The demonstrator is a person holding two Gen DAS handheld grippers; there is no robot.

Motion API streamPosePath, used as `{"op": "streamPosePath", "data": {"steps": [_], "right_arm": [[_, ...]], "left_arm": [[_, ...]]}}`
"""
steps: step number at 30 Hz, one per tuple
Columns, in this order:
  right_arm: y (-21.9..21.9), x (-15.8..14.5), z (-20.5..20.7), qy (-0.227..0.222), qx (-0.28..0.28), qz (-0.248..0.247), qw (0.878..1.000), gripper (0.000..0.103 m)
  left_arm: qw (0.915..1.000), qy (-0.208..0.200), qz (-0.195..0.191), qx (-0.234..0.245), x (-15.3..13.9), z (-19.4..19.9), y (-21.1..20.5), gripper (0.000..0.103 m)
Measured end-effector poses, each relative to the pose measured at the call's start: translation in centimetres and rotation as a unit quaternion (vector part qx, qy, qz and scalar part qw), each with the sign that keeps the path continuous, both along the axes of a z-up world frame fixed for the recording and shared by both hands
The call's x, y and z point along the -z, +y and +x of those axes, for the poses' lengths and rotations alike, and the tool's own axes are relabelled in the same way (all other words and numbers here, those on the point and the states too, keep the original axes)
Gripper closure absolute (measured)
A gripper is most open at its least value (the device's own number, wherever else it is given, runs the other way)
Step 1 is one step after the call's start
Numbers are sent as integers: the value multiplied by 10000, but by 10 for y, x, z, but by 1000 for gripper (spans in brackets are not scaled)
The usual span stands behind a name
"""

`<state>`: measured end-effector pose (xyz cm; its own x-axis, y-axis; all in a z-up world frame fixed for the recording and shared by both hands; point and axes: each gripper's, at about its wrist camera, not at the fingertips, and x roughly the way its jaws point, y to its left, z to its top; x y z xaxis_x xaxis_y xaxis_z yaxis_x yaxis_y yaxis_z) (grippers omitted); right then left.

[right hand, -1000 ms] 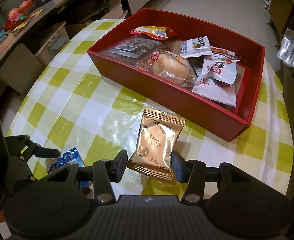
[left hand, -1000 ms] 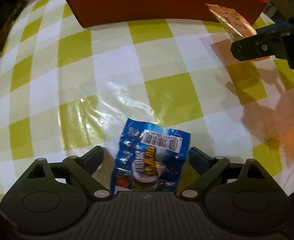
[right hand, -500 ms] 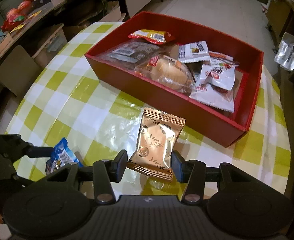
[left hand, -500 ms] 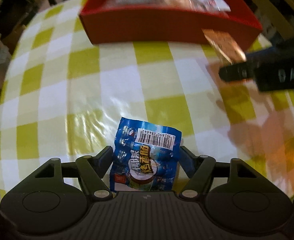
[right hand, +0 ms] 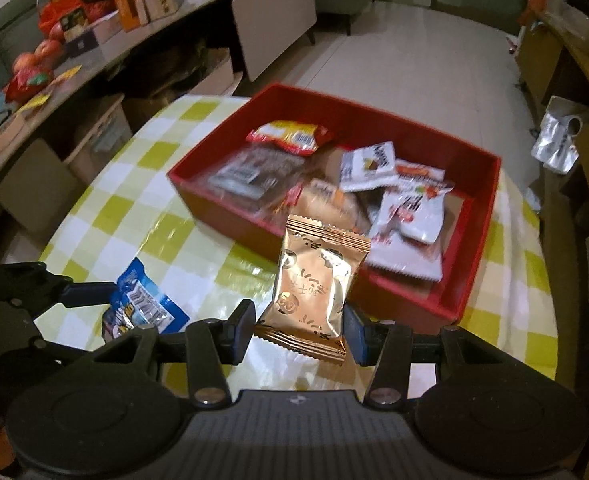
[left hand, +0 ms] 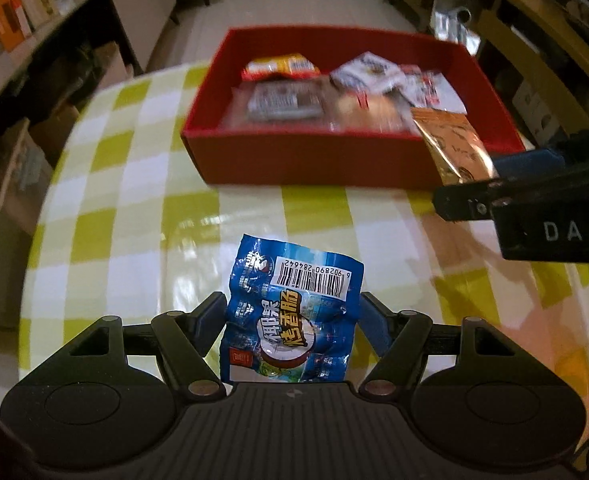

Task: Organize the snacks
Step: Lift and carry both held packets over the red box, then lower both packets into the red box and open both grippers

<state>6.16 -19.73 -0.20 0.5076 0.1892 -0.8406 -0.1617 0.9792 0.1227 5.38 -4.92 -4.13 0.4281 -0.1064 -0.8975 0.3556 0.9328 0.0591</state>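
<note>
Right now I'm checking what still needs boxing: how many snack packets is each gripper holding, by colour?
Blue crinkled foil packet, in the left gripper: 1
Copper-gold foil packet, in the right gripper: 1
Total: 2

Left gripper (left hand: 292, 320) angled steeply down, jaws clamped on blue packet (left hand: 294, 316), right gripper (right hand: 298, 330) likewise tilted down, pinching gold packet (right hand: 314, 288), both lifted

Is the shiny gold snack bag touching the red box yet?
Cannot tell. In both wrist views the gold snack bag, held in the right gripper, overlaps the red box wall, so neither shows contact or a gap.
</note>
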Motion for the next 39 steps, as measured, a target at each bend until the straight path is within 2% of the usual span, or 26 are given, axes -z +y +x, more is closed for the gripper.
{"op": "streamPosePath", "data": {"steps": [11, 22, 32, 39], "right_arm": [[-27, -18, 23, -343, 527, 90, 9980, 45], [-45, -13, 58, -444, 870, 4, 9952, 45], [-55, 7, 91, -306, 1060, -69, 9939, 45], [-56, 15, 97, -98, 1125, -39, 9936, 36]], "left_arm": [[9984, -480, -248, -169, -26, 36, -15, 27], [9954, -826, -389, -300, -37, 84, -39, 27], [9952, -736, -462, -440, -25, 125, -59, 26], [9958, -691, -267, -534, -16, 132, -57, 22]]}}
